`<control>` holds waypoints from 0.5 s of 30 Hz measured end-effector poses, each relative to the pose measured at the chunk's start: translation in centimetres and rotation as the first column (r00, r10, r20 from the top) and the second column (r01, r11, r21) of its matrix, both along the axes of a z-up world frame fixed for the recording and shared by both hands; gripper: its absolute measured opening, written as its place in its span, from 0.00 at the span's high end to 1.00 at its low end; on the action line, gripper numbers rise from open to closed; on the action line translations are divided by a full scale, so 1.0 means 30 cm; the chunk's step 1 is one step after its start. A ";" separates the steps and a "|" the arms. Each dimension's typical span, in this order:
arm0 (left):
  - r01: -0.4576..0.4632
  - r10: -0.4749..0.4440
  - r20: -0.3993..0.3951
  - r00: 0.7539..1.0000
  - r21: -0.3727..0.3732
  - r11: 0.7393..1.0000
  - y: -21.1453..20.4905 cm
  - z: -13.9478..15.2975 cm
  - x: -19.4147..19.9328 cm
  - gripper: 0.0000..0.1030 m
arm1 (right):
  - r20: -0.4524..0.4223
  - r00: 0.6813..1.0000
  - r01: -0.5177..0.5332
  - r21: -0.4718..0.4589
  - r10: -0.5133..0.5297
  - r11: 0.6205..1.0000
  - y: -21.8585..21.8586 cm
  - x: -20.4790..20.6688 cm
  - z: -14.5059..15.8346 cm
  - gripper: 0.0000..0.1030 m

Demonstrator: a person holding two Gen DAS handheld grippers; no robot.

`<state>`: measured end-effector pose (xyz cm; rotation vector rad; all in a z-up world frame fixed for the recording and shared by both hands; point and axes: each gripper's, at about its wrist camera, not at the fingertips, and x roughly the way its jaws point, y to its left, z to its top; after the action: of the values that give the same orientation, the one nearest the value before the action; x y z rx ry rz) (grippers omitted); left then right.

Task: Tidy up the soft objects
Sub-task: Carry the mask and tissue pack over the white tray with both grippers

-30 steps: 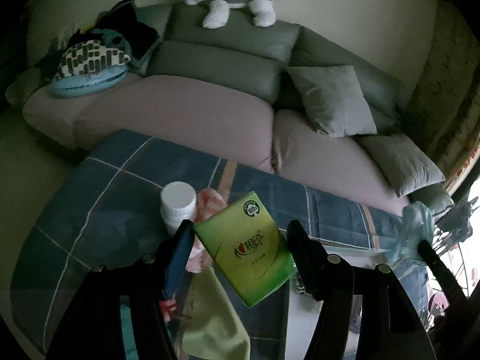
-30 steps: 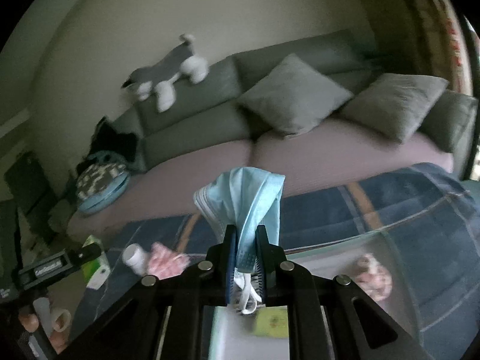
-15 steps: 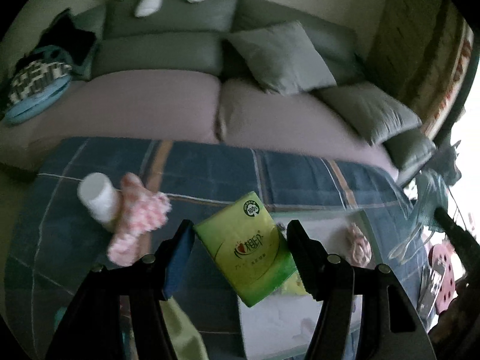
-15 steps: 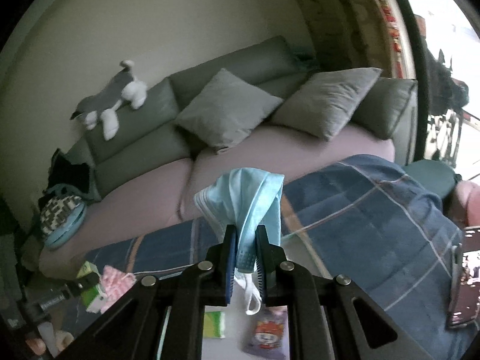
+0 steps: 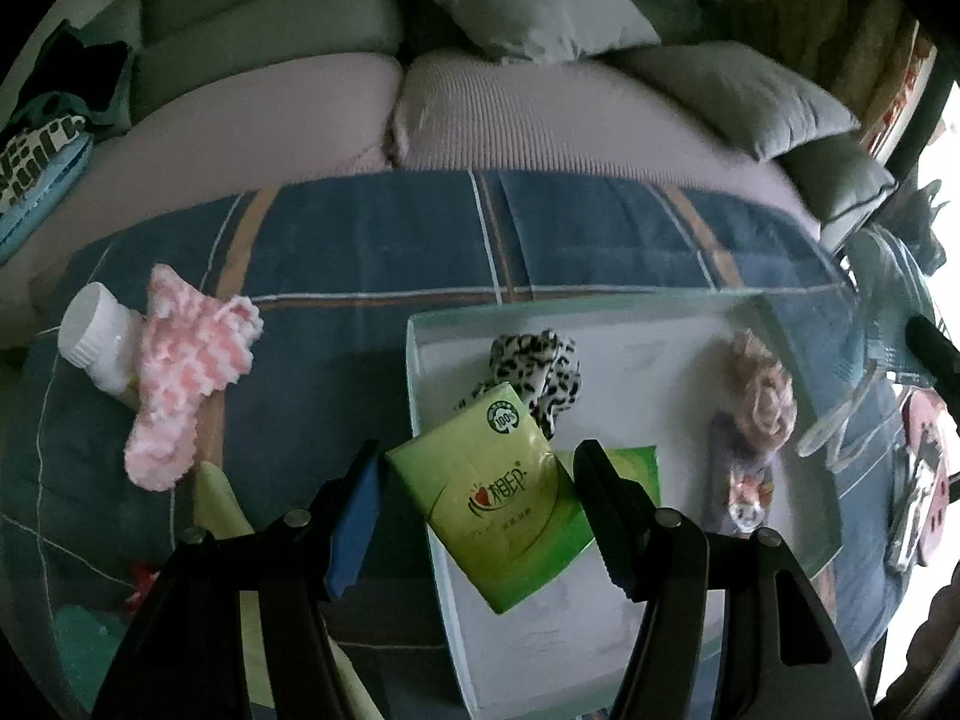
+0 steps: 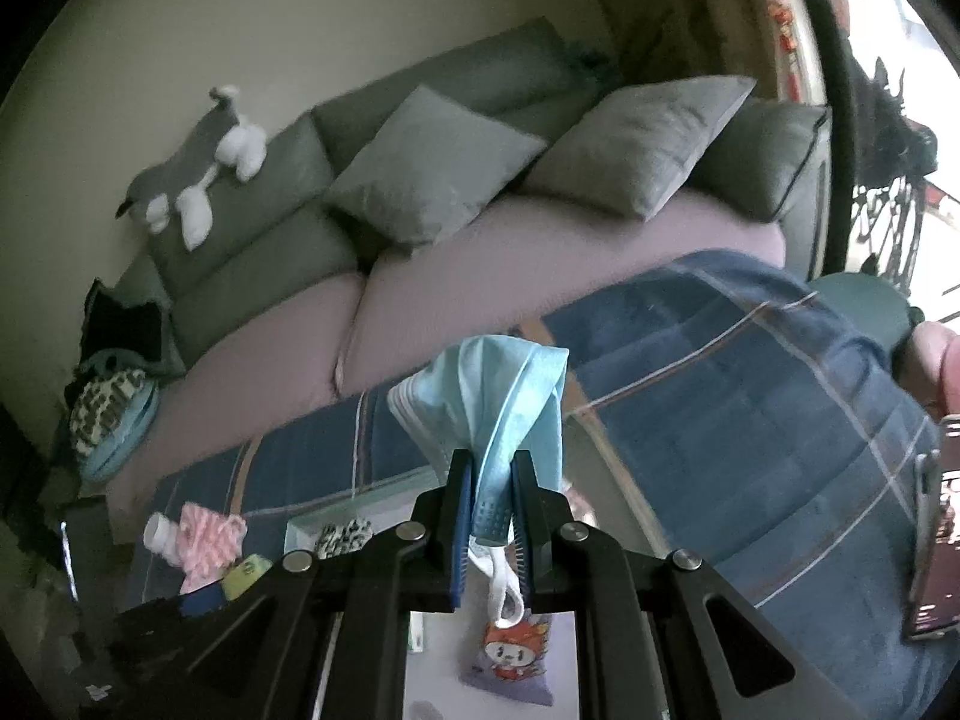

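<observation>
On the far left of the desk (image 5: 360,252), which is covered by a blue plaid cloth, a white bottle (image 5: 96,342) lies on its side, touching a pink and white knitted piece (image 5: 186,372) just to its right. Right of these sits a shallow white tray (image 5: 420,396). Inside it, from left to right, are a leopard-print fabric piece (image 5: 540,366), a flat green pack (image 5: 630,468) and a small purple packet with a cartoon figure (image 5: 744,480).

The left tongs (image 5: 480,498) point steeply down over the near left part of the tray and clasp a green tissue pack (image 5: 498,498) between their pads, tilted, hanging above the tray floor.

Further right, the right tongs (image 6: 492,504) are clenched on a light blue face mask (image 6: 498,402), which bunches up above the pads while its white ear loop (image 6: 501,594) dangles below, over the tray. At the far side, a grey sofa (image 6: 480,276) holds cushions (image 6: 432,168) and a plush dog (image 6: 192,174).
</observation>
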<state>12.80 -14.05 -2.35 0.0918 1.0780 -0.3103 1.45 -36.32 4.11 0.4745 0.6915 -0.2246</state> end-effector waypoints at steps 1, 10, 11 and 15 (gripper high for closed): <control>0.003 -0.003 -0.008 1.000 0.007 1.000 -0.005 -0.011 0.001 0.37 | -0.007 1.000 -0.008 0.003 0.008 1.000 0.006 0.006 -0.012 0.87; 0.032 -0.026 -0.064 0.998 0.088 0.996 -0.045 -0.087 0.009 0.37 | -0.101 0.990 -0.090 0.039 0.093 0.995 0.072 0.087 -0.115 0.87; 0.036 -0.030 -0.069 0.997 0.090 0.995 -0.048 -0.094 0.009 0.37 | -0.112 0.989 -0.096 0.035 0.099 0.995 0.080 0.092 -0.123 0.87; 0.050 -0.042 -0.079 0.996 0.100 0.994 -0.063 -0.107 0.008 0.37 | -0.141 0.983 -0.114 0.024 0.117 0.993 0.104 0.109 -0.141 0.87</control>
<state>13.05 -15.94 -5.56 0.1975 1.1691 -0.3022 4.72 -33.21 -0.12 0.4347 0.8580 -0.1444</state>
